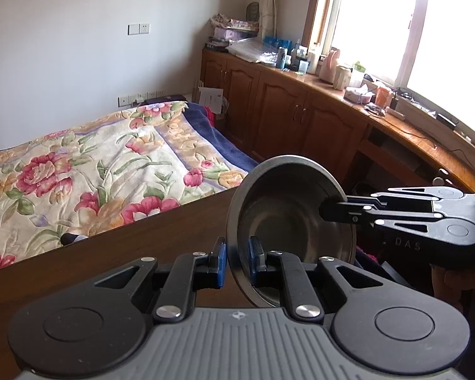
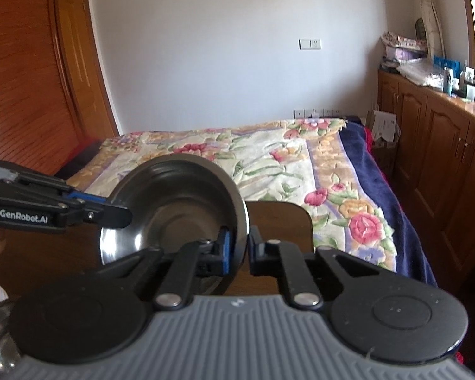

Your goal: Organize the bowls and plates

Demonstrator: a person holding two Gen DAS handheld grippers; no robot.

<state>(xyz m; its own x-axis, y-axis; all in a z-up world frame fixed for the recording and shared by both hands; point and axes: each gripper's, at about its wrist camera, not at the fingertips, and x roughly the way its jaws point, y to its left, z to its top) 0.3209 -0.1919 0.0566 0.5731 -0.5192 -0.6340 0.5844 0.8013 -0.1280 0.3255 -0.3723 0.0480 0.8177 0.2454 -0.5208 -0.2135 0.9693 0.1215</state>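
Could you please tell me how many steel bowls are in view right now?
1: the bowl is held by its rim between both grippers, above the table. Others may be hidden.

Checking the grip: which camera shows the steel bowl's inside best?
Right wrist view: the steel bowl faces the camera, its base visible. Left wrist view shows the steel bowl more edge-on, with the right gripper covering part.

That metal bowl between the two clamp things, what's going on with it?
A person is holding a steel bowl with two hand-held grippers at once. The left gripper is shut on the rim on one side, and the right gripper is shut on the opposite rim. The bowl is tilted, above a dark wooden table beside a bed with a floral blanket.
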